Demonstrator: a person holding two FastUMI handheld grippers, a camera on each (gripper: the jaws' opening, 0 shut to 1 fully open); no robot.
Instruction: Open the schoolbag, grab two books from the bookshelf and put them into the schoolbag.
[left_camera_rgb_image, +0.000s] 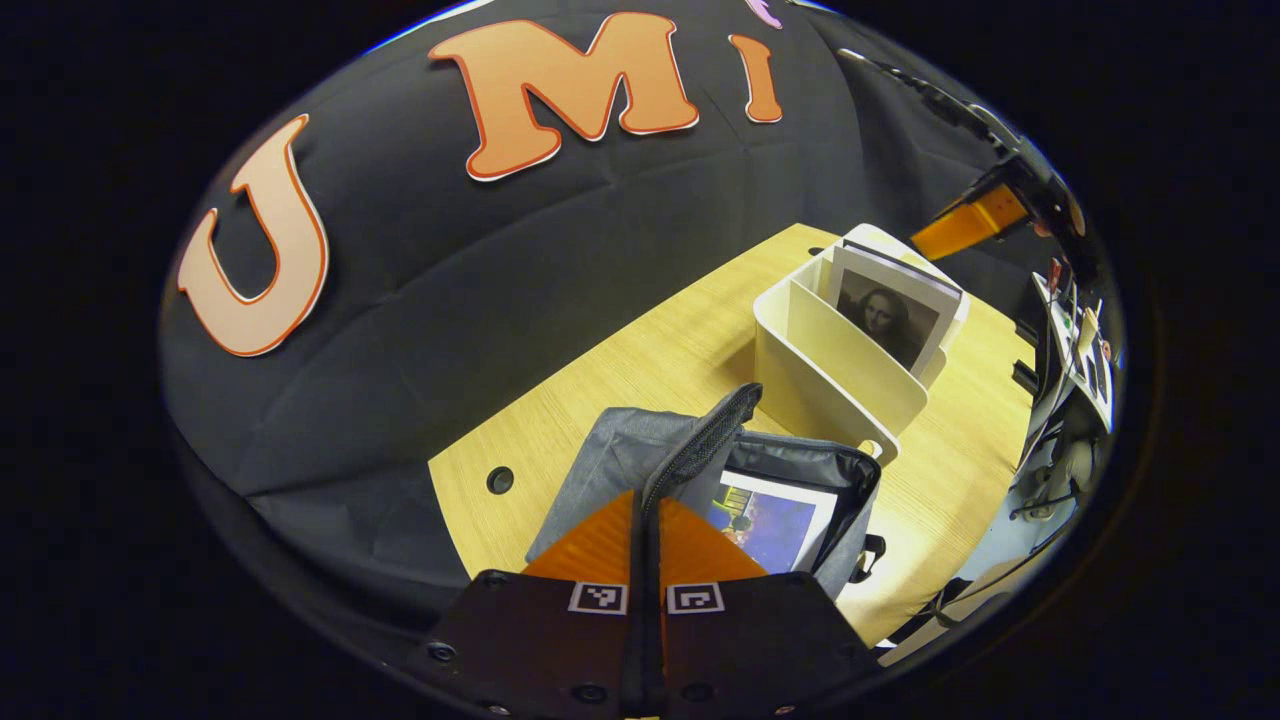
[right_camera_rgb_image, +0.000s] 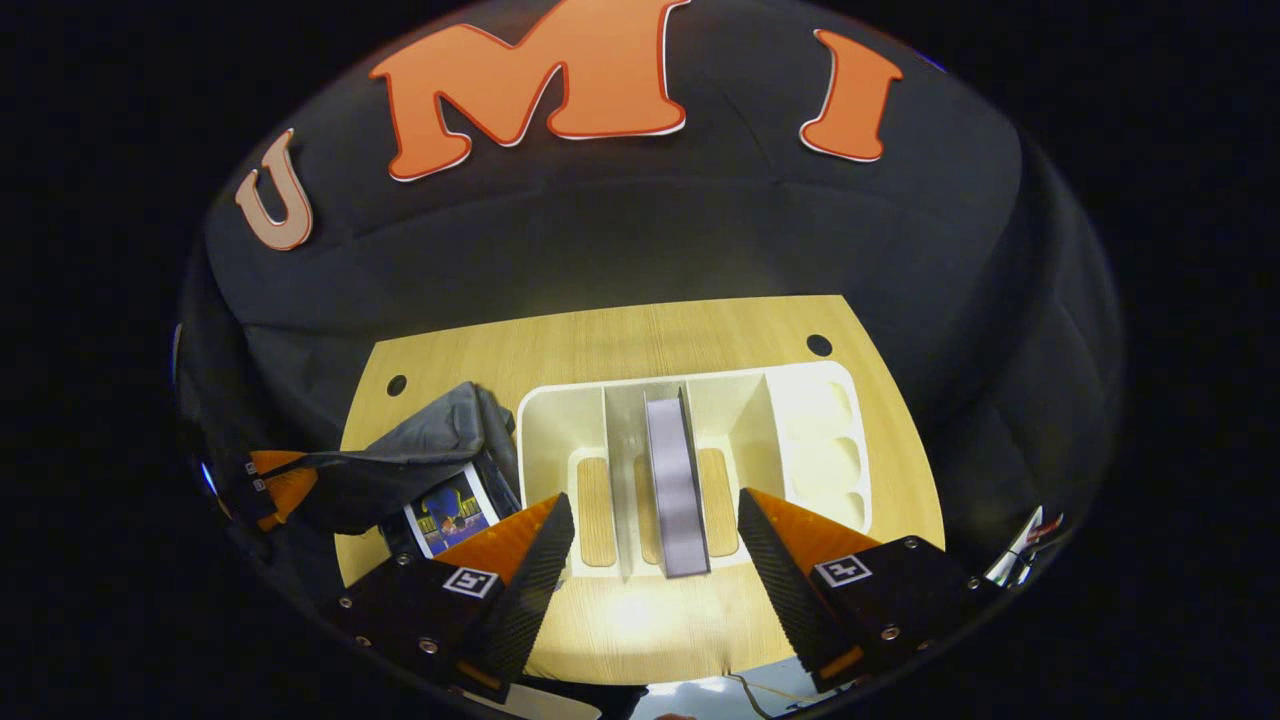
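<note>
On the desk (right_camera_rgb_image: 620, 350), toward its left edge as the right gripper view has it: schoolbag (left_camera_rgb_image: 600, 460), grey fabric, black lining, mouth open and facing up.
Bag contents: one book (left_camera_rgb_image: 770, 525) already inside, white-bordered cover with a blue and purple picture.
Bag flap (left_camera_rgb_image: 700, 435): held up at its zipped edge by the left gripper (left_camera_rgb_image: 645, 500), whose orange fingers are pressed together on it; the same gripper appears at the bag's far side in the right gripper view (right_camera_rgb_image: 280, 485).
Bookshelf (right_camera_rgb_image: 810, 420): cream plastic organiser with upright dividers, standing just beside the bag, about mid-desk.
Remaining book (right_camera_rgb_image: 675, 480): stands upright on its edge in a middle slot; in the left gripper view (left_camera_rgb_image: 890, 315) its cover shows a dark portrait on white.
Long axis: top edge runs straight away from the right gripper, toward the desk's far edge.
Right gripper (right_camera_rgb_image: 645, 545): fingers spread wide, holding nothing, one to each side of the book's near end.
Height over the book: probably still above its top edge; the fisheye makes this hard to judge.
Nearer claw: the right one; the left is occupied with the flap.
Judged next need: lower, close across the book's thin width, lift clear of the dividers.
Task standing: bag open, one book in, second not yet gripped.
</note>
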